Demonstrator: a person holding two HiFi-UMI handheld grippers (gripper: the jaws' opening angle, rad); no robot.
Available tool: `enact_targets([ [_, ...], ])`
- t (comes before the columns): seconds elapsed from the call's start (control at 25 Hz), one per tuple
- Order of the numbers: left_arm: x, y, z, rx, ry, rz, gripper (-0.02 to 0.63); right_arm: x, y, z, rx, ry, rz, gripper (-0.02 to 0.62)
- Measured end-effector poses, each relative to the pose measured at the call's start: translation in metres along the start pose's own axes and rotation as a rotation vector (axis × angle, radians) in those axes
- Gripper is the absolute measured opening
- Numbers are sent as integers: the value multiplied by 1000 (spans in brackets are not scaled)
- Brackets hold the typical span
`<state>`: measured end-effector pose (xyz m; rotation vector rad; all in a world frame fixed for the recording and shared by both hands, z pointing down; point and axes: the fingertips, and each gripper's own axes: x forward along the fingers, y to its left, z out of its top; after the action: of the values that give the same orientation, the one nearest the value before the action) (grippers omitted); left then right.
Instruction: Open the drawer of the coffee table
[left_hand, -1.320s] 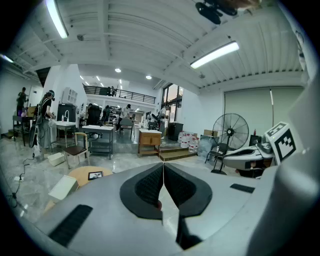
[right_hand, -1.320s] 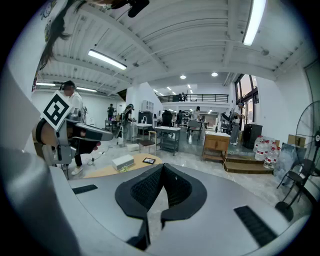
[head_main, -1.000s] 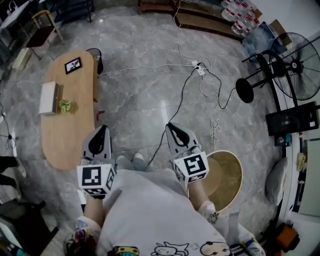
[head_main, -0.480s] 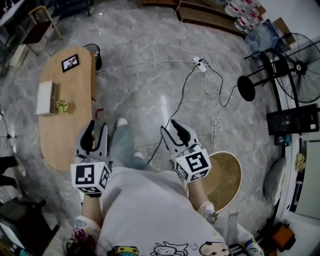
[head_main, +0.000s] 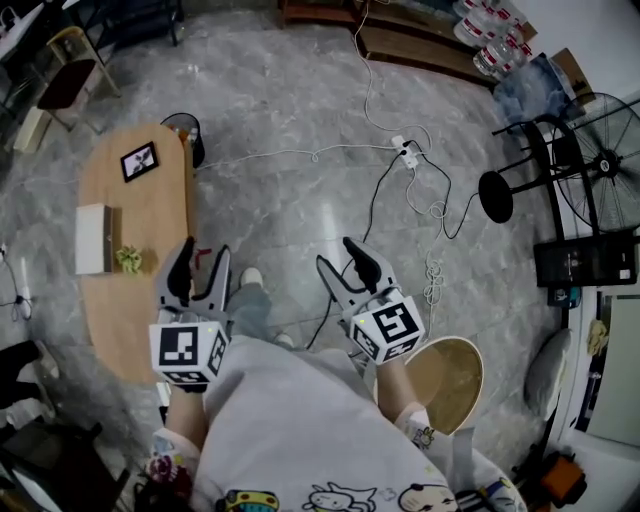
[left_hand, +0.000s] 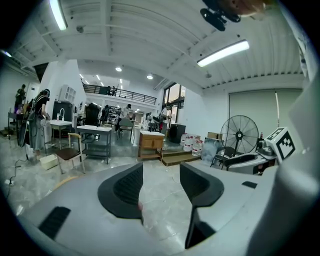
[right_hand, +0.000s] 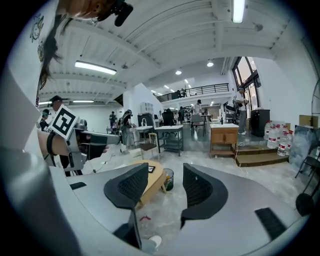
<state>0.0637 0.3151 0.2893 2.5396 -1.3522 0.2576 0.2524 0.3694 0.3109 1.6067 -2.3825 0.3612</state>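
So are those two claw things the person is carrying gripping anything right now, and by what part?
Nothing is held. The left hand-held gripper and the right hand-held gripper have both just been opening their jaws, and nothing sits between either pair.

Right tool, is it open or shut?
Open. The right tool has its jaws apart, nothing between them; they have just been opening.
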Motion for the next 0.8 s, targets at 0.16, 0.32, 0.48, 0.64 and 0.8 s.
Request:
enact_targets([
  [0.16, 35, 30, 16, -2, -1, 1, 224, 43, -15, 20, 5, -1, 2, 194],
  [0.32, 60, 54, 30, -6, -1, 13, 241, 75, -25, 39, 2, -1, 18, 201],
  [0.48, 80, 81, 34, -20, 4, 22, 249, 112, -27, 47, 10, 12, 36, 202],
  [0.64, 87, 110, 35, -31, -1, 50, 250, 144, -23, 54, 7, 16, 57, 202],
  [0.8, 84, 131, 33, -48, -6, 90, 250, 162, -17, 57, 18, 23, 80, 202],
])
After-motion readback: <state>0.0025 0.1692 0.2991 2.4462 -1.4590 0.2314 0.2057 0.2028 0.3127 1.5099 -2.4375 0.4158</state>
